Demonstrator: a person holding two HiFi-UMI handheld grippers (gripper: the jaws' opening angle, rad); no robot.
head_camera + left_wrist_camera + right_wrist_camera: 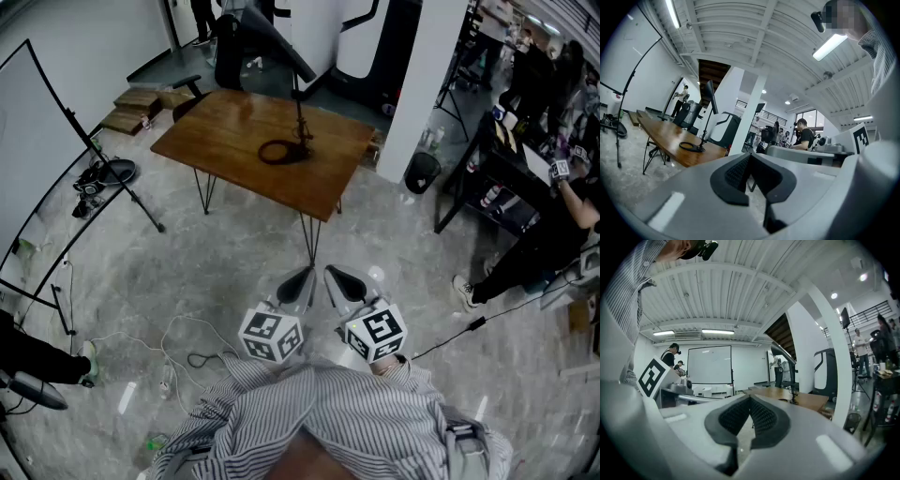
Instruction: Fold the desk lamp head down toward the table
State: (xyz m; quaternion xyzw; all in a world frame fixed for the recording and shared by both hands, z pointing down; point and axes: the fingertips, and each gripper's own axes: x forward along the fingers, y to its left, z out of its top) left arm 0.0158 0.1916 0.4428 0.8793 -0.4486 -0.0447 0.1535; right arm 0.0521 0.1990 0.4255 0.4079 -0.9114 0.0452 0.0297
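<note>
Task not begun: I hold left tongs (pixel 298 284) and right tongs (pixel 344 283) pressed together, empty, well short of the worktop (pixel 220 141), where the lamp (pixel 300 117) stands, head (pixel 281 42) not yet folded.

No word, number or brand can be read anywhere in these views; the only printed signs are black-and-white square marker patterns on the left cube (pixel 272 335) and the right cube (pixel 376 331), and they carry no legible letters.
</note>
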